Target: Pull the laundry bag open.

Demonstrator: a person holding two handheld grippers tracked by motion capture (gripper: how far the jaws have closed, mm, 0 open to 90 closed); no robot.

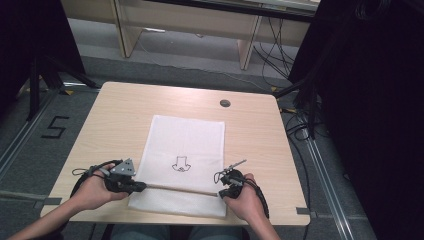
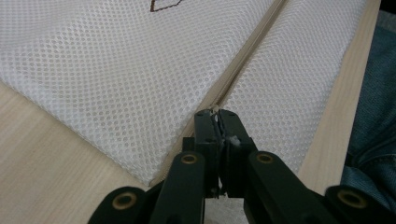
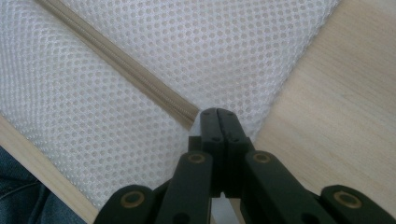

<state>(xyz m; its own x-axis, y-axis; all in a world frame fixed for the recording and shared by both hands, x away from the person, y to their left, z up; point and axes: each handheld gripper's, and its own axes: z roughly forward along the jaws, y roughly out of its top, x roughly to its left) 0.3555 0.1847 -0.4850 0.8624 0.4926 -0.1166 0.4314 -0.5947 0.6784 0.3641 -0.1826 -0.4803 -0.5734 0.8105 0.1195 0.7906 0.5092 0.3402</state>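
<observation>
High view: a white mesh bag (image 1: 184, 150) lay flat in the middle of a pale wooden table (image 1: 115, 115), with a small dark drawing on its front. A tan zipper (image 1: 180, 189) ran across the bag near the person's edge. The left gripper (image 1: 141, 186) sat at the zipper's left end and the right gripper (image 1: 219, 194) at its right end, each held low in a hand. A round dark grommet (image 1: 225, 103) sat in the table's far side.

Left gripper view: the jaws were closed together at the zipper (image 2: 243, 60), which ran away from the tips up to the top of the frame. A small pale piece showed pinched between the tips, probably the zipper pull (image 2: 215, 112), though it was too small to be sure. The mesh (image 2: 116, 79) spread to both sides.

Right gripper view: the jaws were closed tight, their tips just beside the zipper's end (image 3: 189, 116), on the mesh (image 3: 224, 51) there. They seemed to pinch the fabric to anchor it, with no gap between the pads.

The step in hand looked like sliding the zipper along. To do it well, the right gripper should keep its end pinned and taut while the left draws the pull straight along the zipper's line, low to the table, so the mesh does not bunch or snag.
</observation>
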